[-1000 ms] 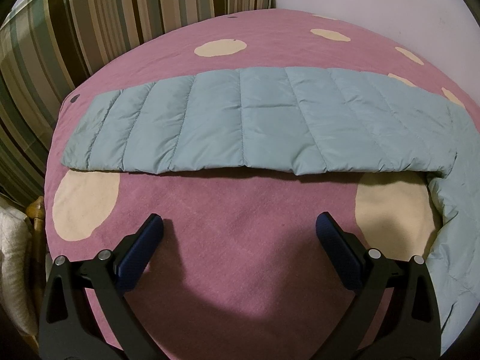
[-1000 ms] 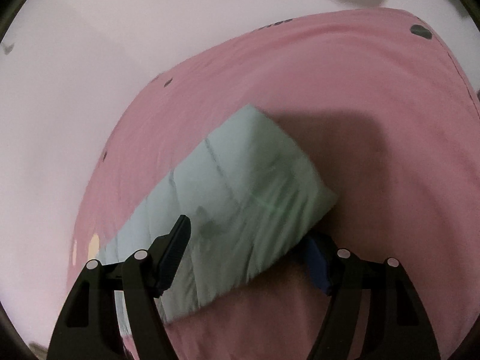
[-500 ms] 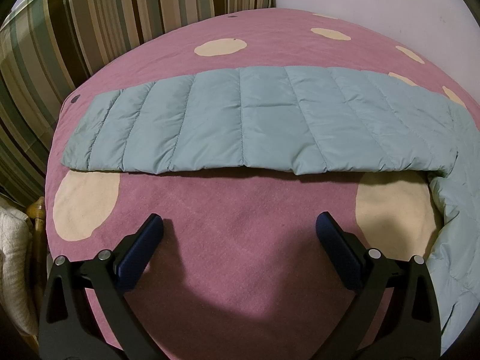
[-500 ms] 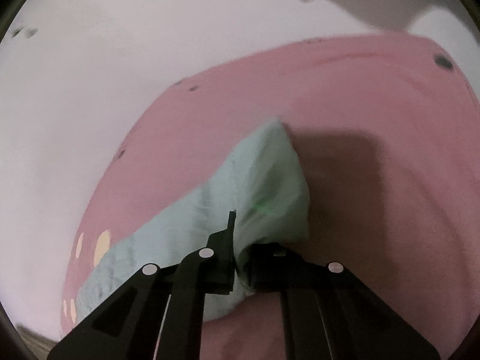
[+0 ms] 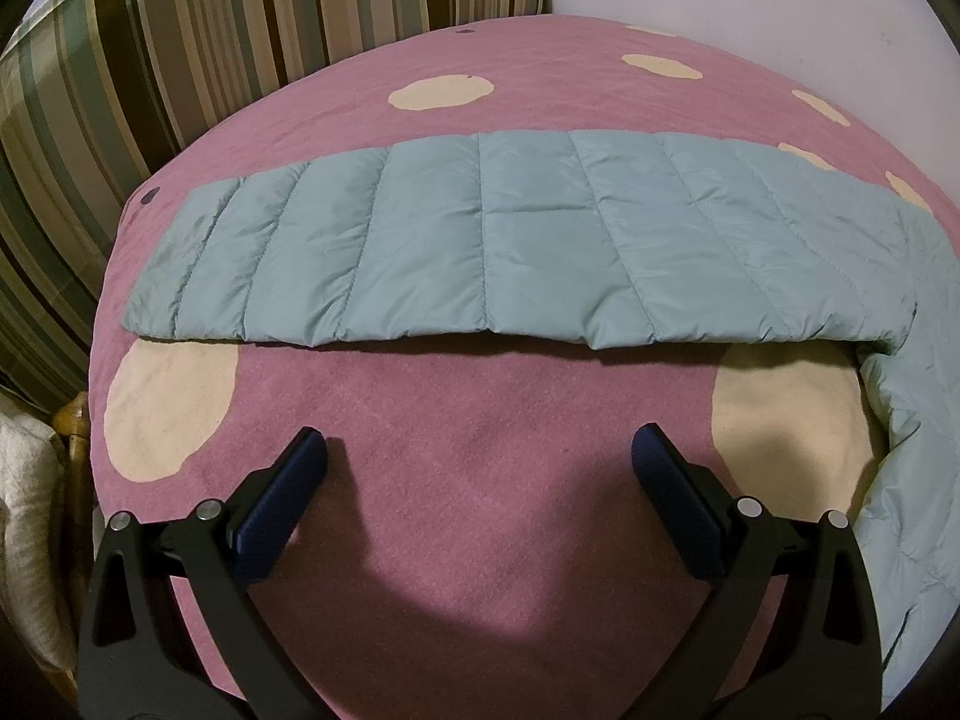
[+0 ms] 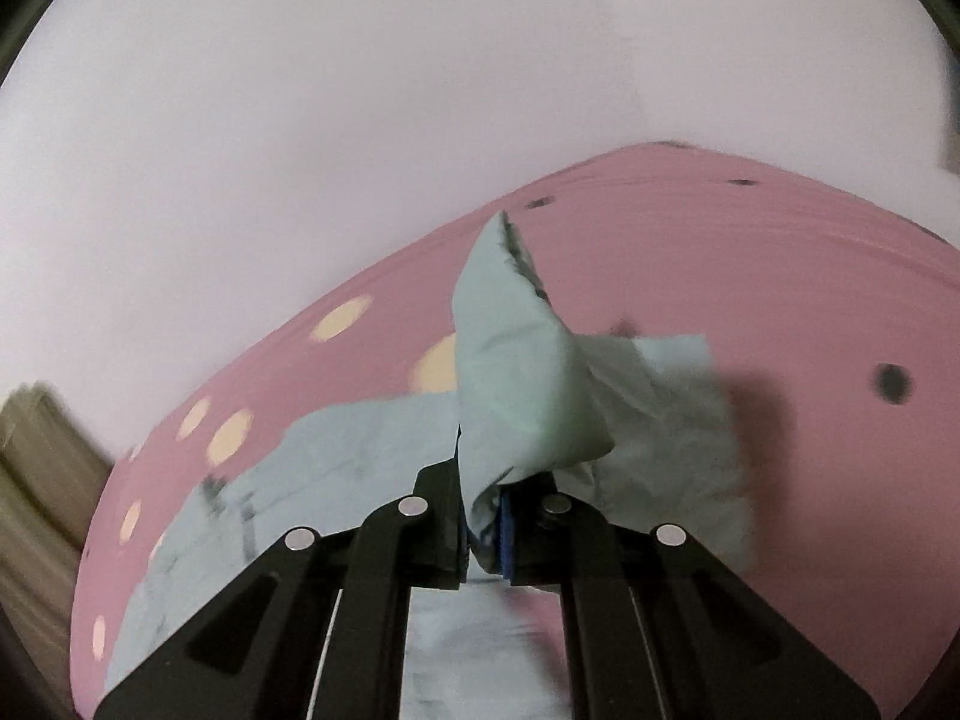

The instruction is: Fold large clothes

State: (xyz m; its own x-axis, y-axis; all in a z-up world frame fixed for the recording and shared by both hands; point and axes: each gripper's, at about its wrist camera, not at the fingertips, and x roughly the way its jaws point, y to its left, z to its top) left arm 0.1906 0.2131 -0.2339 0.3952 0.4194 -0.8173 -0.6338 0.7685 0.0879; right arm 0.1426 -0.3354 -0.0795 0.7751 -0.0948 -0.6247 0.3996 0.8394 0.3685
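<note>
Right gripper [image 6: 483, 525] pinches a bunched end of the quilted blue garment [image 5: 480, 240], raised off the pink spotted bedcover [image 5: 480, 480], likely for folding over. Left gripper [image 5: 480, 462] hovers wide apart, empty, the garment's long band lying at twelve o'clock.

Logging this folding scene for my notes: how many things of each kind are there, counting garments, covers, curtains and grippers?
Quilted blue garment: 1
Pink spotted cover: 1
Striped curtain: 1
Grippers: 2, left gripper open, right gripper shut on the garment
Total: 5
</note>
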